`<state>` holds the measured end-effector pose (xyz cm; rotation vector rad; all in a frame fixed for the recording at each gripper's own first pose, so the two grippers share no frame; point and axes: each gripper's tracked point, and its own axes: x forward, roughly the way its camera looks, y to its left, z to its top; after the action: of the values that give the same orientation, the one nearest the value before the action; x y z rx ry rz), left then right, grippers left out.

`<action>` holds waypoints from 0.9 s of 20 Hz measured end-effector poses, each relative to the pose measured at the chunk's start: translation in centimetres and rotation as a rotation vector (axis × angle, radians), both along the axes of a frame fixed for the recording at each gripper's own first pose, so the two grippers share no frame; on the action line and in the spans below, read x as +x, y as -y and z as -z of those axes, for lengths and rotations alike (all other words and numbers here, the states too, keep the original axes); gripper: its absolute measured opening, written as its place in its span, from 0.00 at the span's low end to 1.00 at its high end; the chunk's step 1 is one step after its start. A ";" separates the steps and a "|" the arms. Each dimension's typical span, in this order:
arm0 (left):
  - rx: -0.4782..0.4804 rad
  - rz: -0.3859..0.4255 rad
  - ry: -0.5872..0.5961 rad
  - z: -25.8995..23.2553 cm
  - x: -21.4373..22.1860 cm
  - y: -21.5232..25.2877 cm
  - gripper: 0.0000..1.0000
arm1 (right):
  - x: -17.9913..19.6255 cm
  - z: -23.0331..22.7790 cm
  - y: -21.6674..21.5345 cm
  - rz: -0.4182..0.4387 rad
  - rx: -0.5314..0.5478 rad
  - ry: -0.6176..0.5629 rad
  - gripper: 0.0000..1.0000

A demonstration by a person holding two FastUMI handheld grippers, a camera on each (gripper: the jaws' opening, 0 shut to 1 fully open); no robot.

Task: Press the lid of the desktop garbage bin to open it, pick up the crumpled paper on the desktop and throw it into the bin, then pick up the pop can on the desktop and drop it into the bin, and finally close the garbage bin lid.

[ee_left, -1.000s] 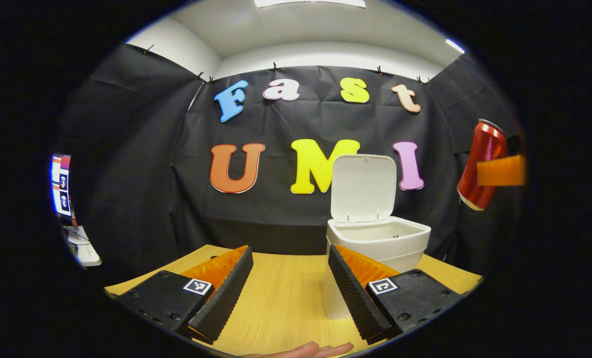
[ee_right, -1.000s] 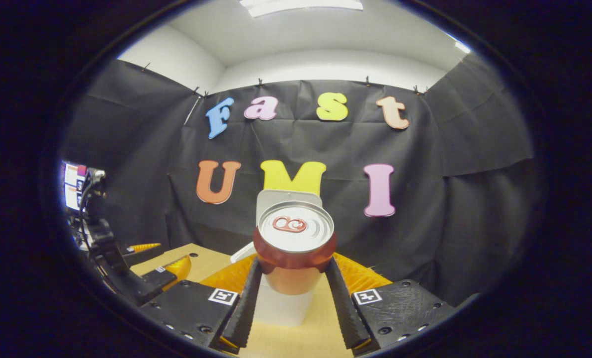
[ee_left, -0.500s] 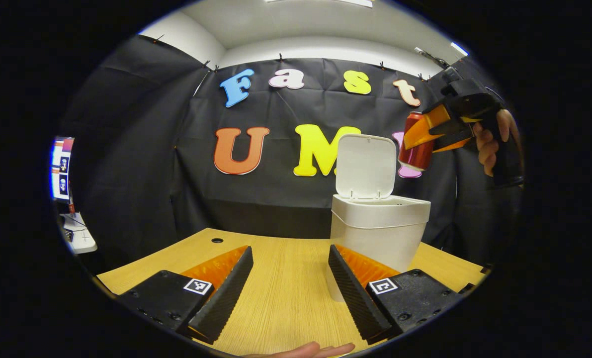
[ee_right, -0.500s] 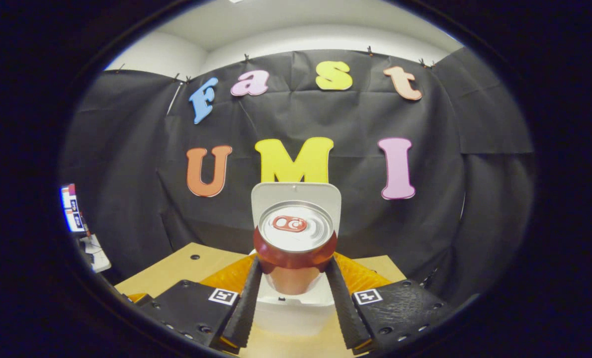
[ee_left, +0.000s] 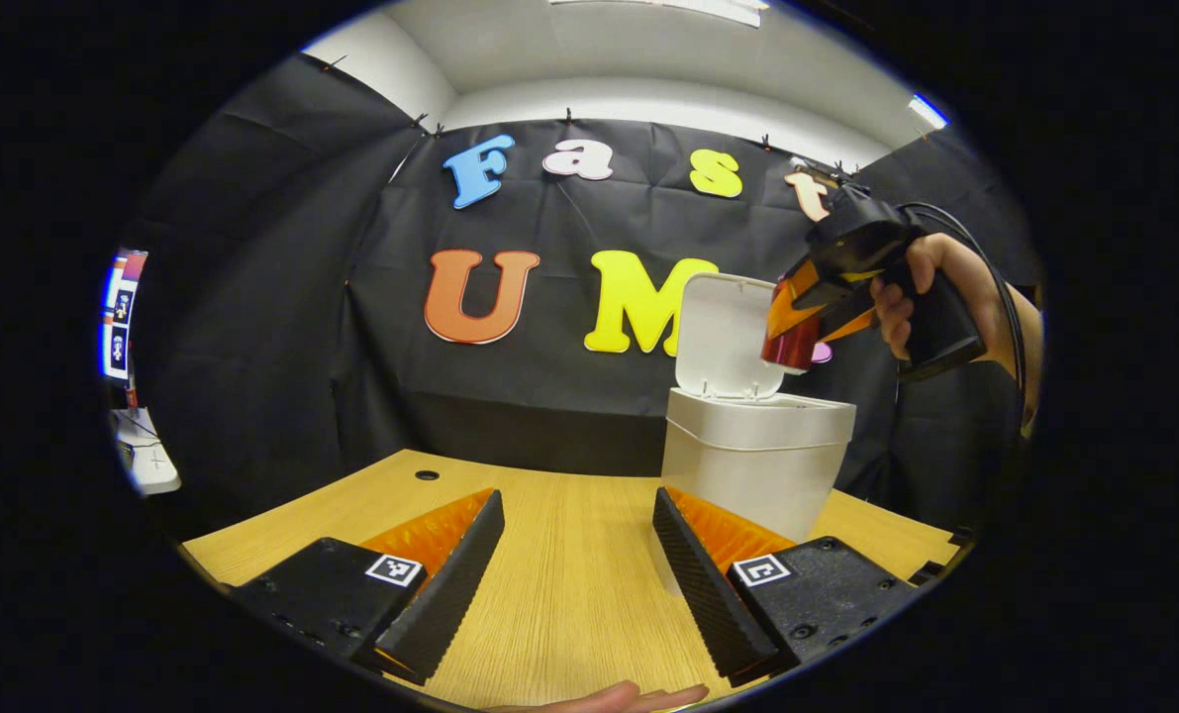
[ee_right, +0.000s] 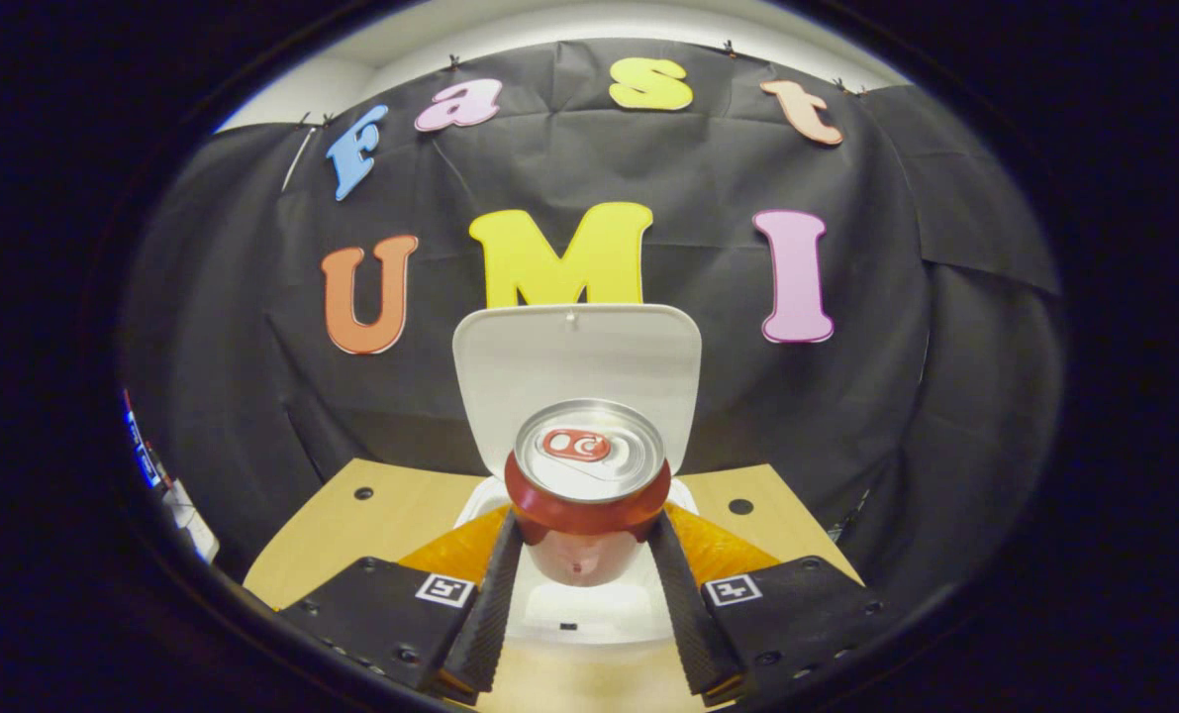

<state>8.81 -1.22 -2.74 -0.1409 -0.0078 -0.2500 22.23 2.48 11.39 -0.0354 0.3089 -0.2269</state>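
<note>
The white garbage bin [ee_left: 755, 465] stands on the wooden desktop with its lid [ee_left: 728, 335] tipped up. In the left gripper view, a hand holds the right gripper [ee_left: 799, 319] just above the bin's mouth, shut on the red pop can [ee_left: 792, 349]. In the right gripper view, both fingers [ee_right: 490, 606] press the pop can [ee_right: 589, 473], whose silver top faces the camera, right over the bin [ee_right: 589, 609] and before the raised lid [ee_right: 576, 368]. My left gripper [ee_left: 577, 584] hovers low over the desk, open, holding nothing, to the left of the bin.
The wooden desktop [ee_left: 569, 574] has cable holes [ee_right: 740, 506] near its far edge. A screen and a white device [ee_left: 144, 465] sit off to the far left. Black cloth walls close in behind the bin.
The right gripper has carried the can leftward and down from the far right to just above the bin's opening. The left gripper has stayed open, low over the desk.
</note>
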 end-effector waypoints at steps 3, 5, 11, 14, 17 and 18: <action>-0.019 0.029 0.010 -0.1 -0.2 0.1 0.98 | 0.9 -0.1 -1.0 0.029 -0.043 -0.021 0.70; -0.032 0.049 0.007 -0.2 -0.4 0.2 0.98 | 1.5 -0.2 -1.7 0.040 -0.050 -0.032 0.71; -0.023 0.105 0.037 -0.6 -0.8 0.1 0.98 | 2.2 -1.6 -2.8 0.075 -0.096 -0.022 0.75; -0.032 0.107 0.031 -0.2 -0.5 -0.5 0.98 | 2.9 -1.2 -3.0 0.079 -0.086 -0.034 0.77; -0.036 0.101 0.002 0.7 0.1 -1.0 0.98 | 3.7 -0.7 -3.3 0.071 -0.072 -0.043 0.80; -0.039 0.096 -0.007 0.9 0.3 -1.1 0.98 | 3.7 -0.8 -3.1 0.075 -0.072 -0.040 0.82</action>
<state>9.06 -0.14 -3.61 -0.1815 0.0009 -0.3449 25.90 5.55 12.16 -0.1002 0.3423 -0.3119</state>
